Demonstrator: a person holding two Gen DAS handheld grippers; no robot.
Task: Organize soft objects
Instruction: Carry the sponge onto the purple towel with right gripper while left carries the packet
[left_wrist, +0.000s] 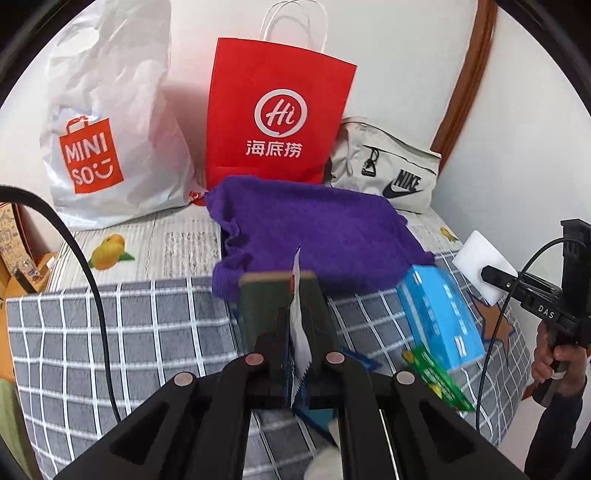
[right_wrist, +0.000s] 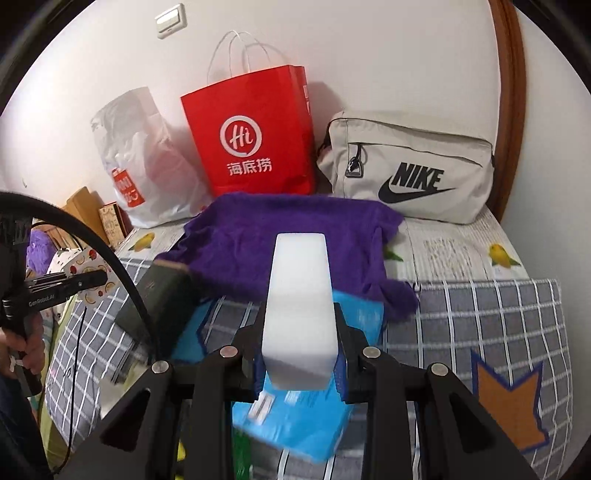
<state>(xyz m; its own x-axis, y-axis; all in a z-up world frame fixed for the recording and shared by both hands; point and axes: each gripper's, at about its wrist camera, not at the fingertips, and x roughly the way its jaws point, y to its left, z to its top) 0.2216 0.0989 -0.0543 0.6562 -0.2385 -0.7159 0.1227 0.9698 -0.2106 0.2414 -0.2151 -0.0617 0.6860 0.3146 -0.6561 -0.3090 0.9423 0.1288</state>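
Observation:
My left gripper (left_wrist: 295, 325) is shut on a thin white and blue packet (left_wrist: 295, 273), held edge-on above the bed. A white foam block (right_wrist: 301, 266) stands between the fingers of my right gripper (right_wrist: 300, 310), which is shut on it. The left wrist view shows that same gripper (left_wrist: 495, 277) at the right with the block (left_wrist: 474, 258). On the bed lies a crumpled purple towel (right_wrist: 288, 236). In front of it sit a blue tissue pack (left_wrist: 439, 314), a green packet (left_wrist: 436, 376) and a dark green book-like thing (right_wrist: 162, 302).
Against the wall stand a white plastic shopping bag (left_wrist: 103, 129), a red paper bag (left_wrist: 277, 122) and a beige zip bag (right_wrist: 406, 166). A grey checked blanket (right_wrist: 480, 314) covers the near bed. The person's hands hold both gripper handles, with cables hanging at the left.

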